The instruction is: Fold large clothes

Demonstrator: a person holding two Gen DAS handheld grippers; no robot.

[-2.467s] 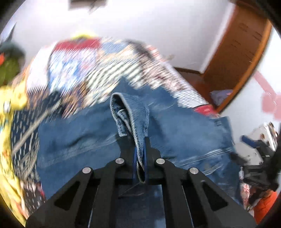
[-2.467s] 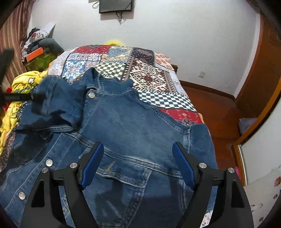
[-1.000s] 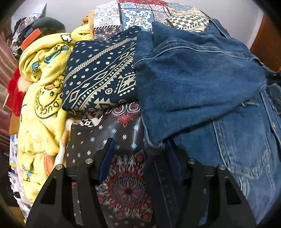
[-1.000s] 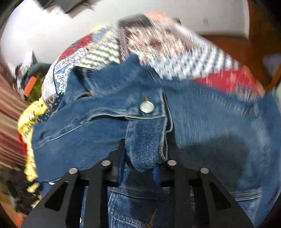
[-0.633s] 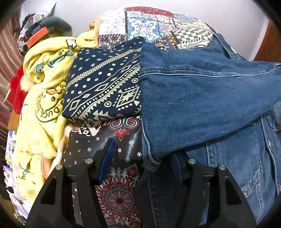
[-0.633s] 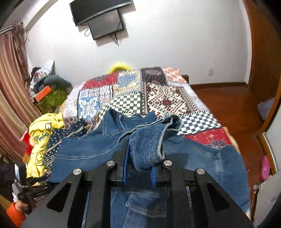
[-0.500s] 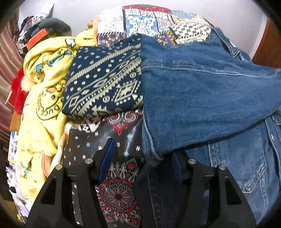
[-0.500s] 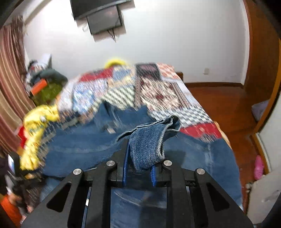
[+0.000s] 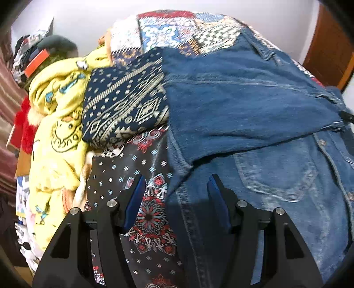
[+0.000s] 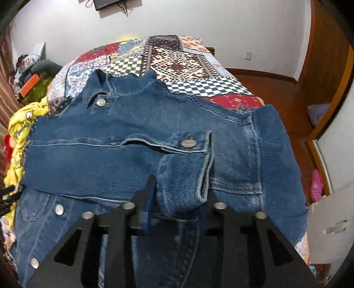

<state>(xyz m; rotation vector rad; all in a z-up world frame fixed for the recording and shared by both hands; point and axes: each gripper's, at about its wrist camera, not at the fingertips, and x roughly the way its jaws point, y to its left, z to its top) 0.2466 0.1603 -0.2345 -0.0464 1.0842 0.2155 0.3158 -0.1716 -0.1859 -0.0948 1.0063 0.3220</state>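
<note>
My right gripper (image 10: 177, 199) is opening; the jacket's sleeve cuff (image 10: 183, 177) still sits between its fingers (image 10: 147, 199), which are parting from the cloth. My left gripper (image 9: 176, 195) stands released, its fingers (image 9: 135, 199) wide apart over the jacket's side edge and the dark floral cloth (image 9: 141, 221) beside it, gripping nothing. The denim jacket (image 10: 199, 124) lies spread front-up across the bed, one sleeve (image 10: 93, 155) folded flat across its chest towards the left. Just past its left edge lie a folded navy patterned cloth (image 9: 124, 106) and a yellow fleece (image 9: 57, 137). Beyond the collar stretches the bed's patchwork quilt (image 10: 177, 59), then the white wall (image 10: 199, 20).
</note>
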